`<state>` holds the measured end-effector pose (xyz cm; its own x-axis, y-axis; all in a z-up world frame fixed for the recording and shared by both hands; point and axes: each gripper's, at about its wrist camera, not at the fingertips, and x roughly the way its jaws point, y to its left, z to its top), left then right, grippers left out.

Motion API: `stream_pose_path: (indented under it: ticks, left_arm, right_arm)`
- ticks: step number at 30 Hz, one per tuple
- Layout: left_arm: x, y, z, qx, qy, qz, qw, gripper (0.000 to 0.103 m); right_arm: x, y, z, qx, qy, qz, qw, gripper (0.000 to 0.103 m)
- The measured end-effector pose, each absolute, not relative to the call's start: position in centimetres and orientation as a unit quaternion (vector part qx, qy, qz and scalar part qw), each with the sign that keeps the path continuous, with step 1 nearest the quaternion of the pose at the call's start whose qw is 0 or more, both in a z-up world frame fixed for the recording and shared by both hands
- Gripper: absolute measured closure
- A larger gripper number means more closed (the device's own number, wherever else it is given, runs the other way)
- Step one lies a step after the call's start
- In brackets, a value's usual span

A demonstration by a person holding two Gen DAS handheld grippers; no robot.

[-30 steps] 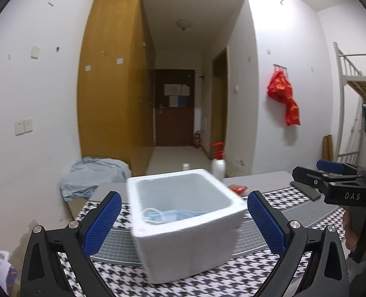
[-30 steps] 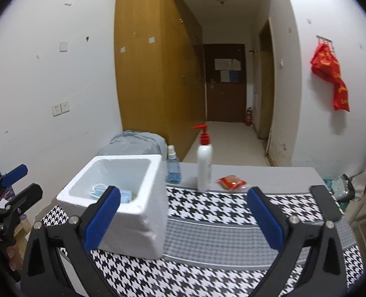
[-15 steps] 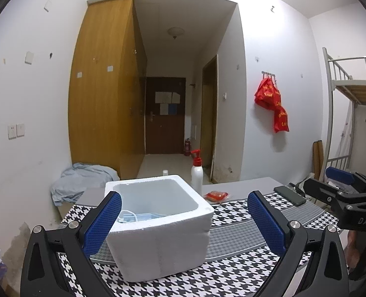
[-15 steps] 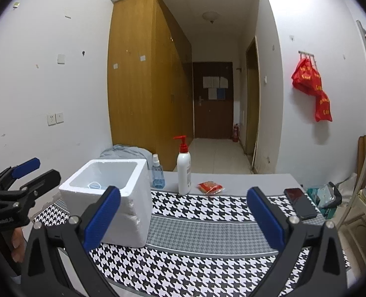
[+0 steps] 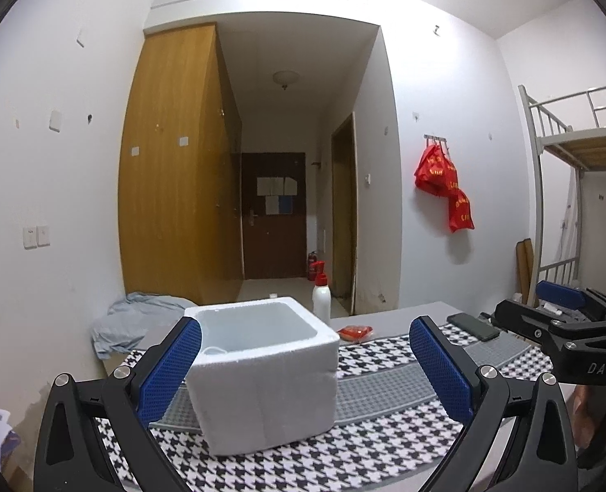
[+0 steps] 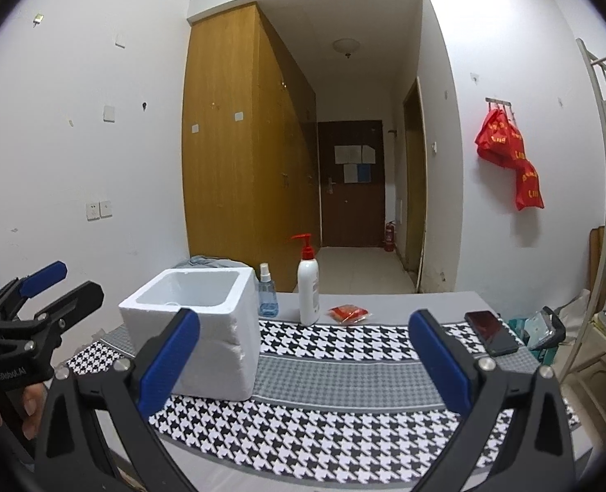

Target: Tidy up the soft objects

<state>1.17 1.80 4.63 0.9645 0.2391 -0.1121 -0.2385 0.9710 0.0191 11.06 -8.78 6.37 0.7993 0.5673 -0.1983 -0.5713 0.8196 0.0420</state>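
Observation:
A white foam box (image 5: 262, 377) stands on the houndstooth mat (image 5: 384, 443), a little beyond my left gripper (image 5: 306, 324), which is open and holds nothing. Only a thin white loop (image 5: 212, 350) shows inside the box's near rim; the rest of its inside is hidden. In the right wrist view the same box (image 6: 204, 328) sits at the left of the mat (image 6: 343, 410). My right gripper (image 6: 304, 315) is open and empty, over the mat's near half. A small red packet (image 6: 350, 313) lies behind the mat on the grey tabletop.
A pump bottle (image 6: 307, 291) and a small spray bottle (image 6: 266, 297) stand behind the box. A dark phone (image 6: 492, 332) lies at the mat's right end. A grey-blue cloth (image 5: 139, 320) is heaped past the table's far left corner. A bunk bed frame (image 5: 548, 205) stands at the right.
Both grippers have drawn back from the box, which now looks smaller and farther away. The blue masks seen inside it earlier are now hidden by its rim. Both stay open.

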Motion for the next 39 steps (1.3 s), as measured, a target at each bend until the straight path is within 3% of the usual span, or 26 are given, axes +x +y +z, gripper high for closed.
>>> stream_pose_path:
  ticks: [39]
  left_arm:
    - [-6.0, -0.2, -0.4, -0.013, 0.071, 0.116, 0.991, 0.001]
  right_arm:
    - [2.7, -9.6, 1.4, -0.027, 0.115, 0.303, 0.946, 0.0]
